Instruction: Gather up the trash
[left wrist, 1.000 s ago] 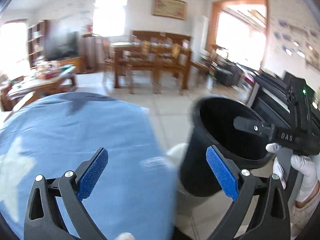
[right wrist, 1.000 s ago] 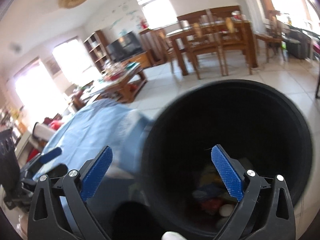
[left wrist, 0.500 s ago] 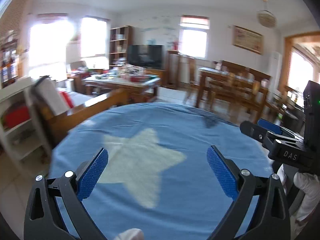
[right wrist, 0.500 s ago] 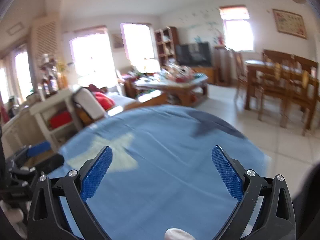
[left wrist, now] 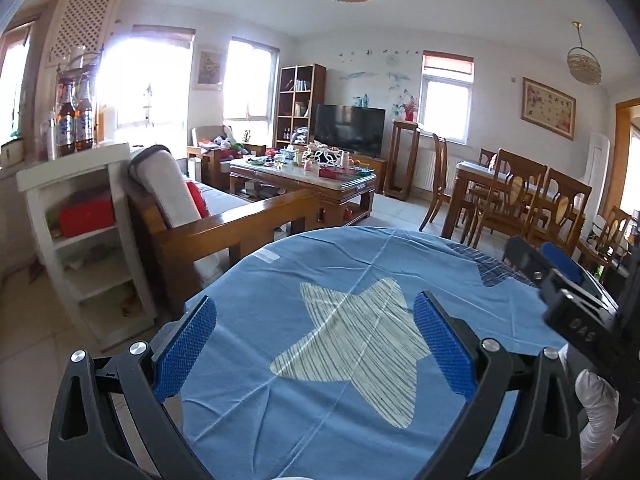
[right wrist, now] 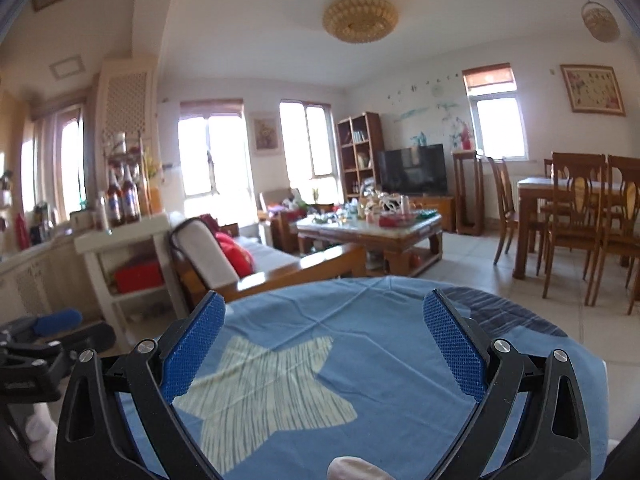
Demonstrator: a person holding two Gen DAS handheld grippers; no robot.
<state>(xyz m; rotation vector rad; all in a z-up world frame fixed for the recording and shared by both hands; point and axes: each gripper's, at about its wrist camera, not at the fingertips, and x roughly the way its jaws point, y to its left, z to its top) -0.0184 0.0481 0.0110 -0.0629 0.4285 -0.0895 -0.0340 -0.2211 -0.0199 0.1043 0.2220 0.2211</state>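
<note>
Both tongs have swung away from the black bin, now out of view, and hover spread and empty, left and right, above the round worktop's blue star-patterned cloth, probably scanning for trash, none visible.

The blue star cloth lies bare ahead; a wooden sofa blocks its far-left edge.
</note>
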